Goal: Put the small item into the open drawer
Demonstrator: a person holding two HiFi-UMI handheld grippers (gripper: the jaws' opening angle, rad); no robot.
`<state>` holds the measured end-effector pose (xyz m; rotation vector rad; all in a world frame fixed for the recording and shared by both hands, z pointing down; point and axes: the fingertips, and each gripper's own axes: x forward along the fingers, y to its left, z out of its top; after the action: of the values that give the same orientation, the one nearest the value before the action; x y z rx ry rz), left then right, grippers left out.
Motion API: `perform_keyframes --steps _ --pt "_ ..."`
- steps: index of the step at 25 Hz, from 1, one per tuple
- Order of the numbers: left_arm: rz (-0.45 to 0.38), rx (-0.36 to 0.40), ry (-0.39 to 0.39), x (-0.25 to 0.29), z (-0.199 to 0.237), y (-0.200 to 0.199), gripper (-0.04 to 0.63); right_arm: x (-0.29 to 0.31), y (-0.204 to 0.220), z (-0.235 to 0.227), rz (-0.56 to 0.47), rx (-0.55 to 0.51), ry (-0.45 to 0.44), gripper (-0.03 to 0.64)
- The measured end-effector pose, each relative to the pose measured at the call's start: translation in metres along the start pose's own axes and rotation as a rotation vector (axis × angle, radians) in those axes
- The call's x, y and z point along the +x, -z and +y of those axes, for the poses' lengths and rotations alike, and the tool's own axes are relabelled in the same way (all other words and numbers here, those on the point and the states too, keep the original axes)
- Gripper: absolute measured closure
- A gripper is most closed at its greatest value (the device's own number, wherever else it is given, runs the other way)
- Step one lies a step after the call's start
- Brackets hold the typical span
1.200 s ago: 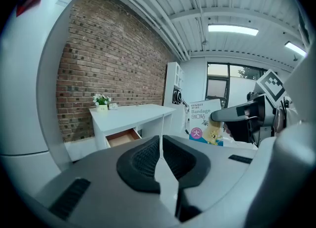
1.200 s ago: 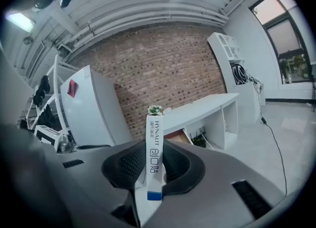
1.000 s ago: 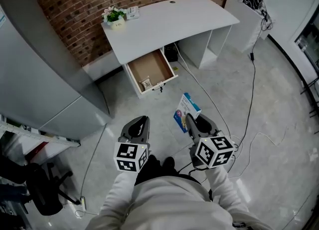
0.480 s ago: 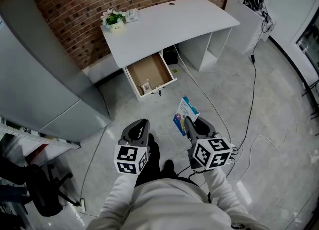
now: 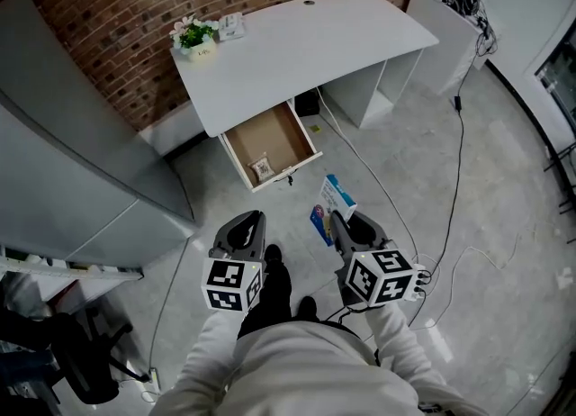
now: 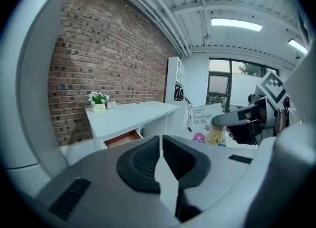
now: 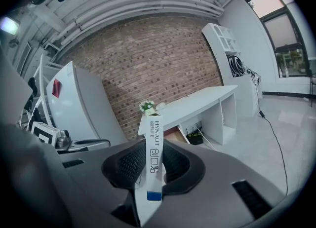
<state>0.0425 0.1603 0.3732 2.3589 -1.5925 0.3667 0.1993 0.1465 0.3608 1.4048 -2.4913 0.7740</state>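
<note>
Left gripper (image 5: pixel 245 225) hangs clenched on nothing. Over the last second the open wooden drawer (image 5: pixel 281 132) under the white desk (image 5: pixel 297 45) drifts slightly nearer as the person steps forward. Right gripper (image 5: pixel 347 222) keeps its clamp on the white-and-blue cardboard bandage box (image 5: pixel 330 206), still well short of the drawer, so the approach likely continues.

Drawer (image 5: pixel 270 140) juts from under the desk (image 5: pixel 306 40), packet (image 5: pixel 263 168) lying inside
</note>
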Motion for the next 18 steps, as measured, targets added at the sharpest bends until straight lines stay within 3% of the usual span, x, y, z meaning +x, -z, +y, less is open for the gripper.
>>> perform_keyframes --steps 18 --pt "0.054 -0.055 0.091 0.122 0.137 -0.022 0.561 0.170 -0.053 0.000 0.062 0.009 0.077 0.509"
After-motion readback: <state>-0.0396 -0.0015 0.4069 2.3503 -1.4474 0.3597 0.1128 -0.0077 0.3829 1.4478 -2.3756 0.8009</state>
